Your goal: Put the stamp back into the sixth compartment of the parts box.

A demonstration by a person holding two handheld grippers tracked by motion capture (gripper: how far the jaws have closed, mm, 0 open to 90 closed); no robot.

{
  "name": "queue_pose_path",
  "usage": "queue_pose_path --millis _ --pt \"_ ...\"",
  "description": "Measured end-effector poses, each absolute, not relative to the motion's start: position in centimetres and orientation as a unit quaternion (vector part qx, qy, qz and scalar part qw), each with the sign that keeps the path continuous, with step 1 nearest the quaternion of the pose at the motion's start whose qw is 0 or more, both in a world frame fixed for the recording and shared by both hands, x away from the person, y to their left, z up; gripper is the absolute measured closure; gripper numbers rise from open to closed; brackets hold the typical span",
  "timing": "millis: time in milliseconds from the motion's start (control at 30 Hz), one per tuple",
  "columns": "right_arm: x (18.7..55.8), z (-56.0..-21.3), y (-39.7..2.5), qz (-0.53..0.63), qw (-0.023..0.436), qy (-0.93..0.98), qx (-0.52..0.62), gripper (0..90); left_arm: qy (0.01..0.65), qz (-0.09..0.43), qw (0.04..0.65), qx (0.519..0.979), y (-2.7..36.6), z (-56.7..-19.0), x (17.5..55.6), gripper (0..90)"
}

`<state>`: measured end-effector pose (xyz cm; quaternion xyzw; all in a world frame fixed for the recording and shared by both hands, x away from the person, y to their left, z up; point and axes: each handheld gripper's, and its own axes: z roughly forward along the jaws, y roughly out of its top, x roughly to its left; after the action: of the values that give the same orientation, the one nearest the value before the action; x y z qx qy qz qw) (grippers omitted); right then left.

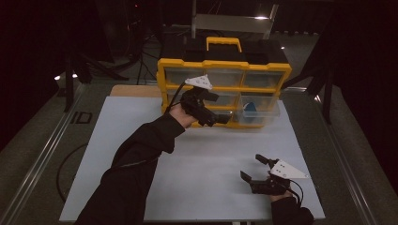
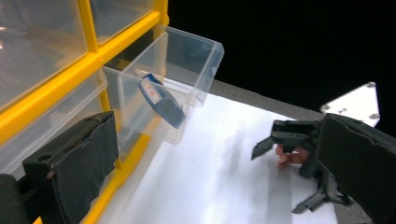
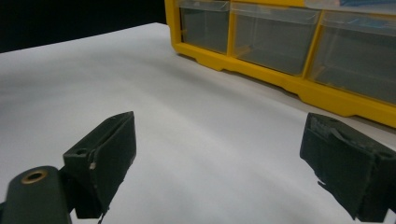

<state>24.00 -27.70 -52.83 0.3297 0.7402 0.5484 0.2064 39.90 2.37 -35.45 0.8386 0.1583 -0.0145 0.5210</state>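
Nearest the person, the right gripper [image 1: 256,168] rests low over the white table [image 1: 141,140] at its near right corner, held by a hand whose black sleeve just enters from the bottom edge. Its jaws stand wide apart with nothing between them, pointing left and away across the table. In the right gripper view the two black pads [image 3: 105,154] frame bare white surface, with the cabinet's [image 3: 327,93] yellow base and clear drawer fronts beyond.

Farther out, the left arm [image 1: 136,159] stretches forward and to the right in a black sleeve, the hand [image 1: 180,115] gripping the left gripper [image 1: 225,119] up at the cabinet's [image 1: 225,89] lower row. The gripper lies roughly level, pointing right toward the drawer [image 1: 256,112]. Its jaws are open and empty; in the left gripper view its pads [image 2: 79,163] sit far apart, one close beside the yellow frame.

The clear drawer [image 2: 182,84] is pulled out from the lower right of the cabinet, overhanging the table. A blue item [image 2: 161,100] leans tilted inside it, against the clear wall. The same view catches the right gripper [image 2: 280,177] well apart, near the table's edge.

At the far side, the cabinet's yellow handle [image 1: 224,43] rises on top.
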Motion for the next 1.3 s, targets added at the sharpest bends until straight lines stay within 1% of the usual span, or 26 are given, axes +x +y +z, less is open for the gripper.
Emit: queue_pose_path --millis 633,1300 --pt "24.1 -52.8 -27.5 0.549 0.203 0.742 0.326 10.9 0.164 -0.013 0.530 0.832 7.1 -37.3 37.8 0.2" --pt "24.1 -52.8 -27.4 0.549 0.202 0.742 0.327 10.9 0.181 -0.010 0.522 0.834 12.3 -40.0 35.0 0.3"
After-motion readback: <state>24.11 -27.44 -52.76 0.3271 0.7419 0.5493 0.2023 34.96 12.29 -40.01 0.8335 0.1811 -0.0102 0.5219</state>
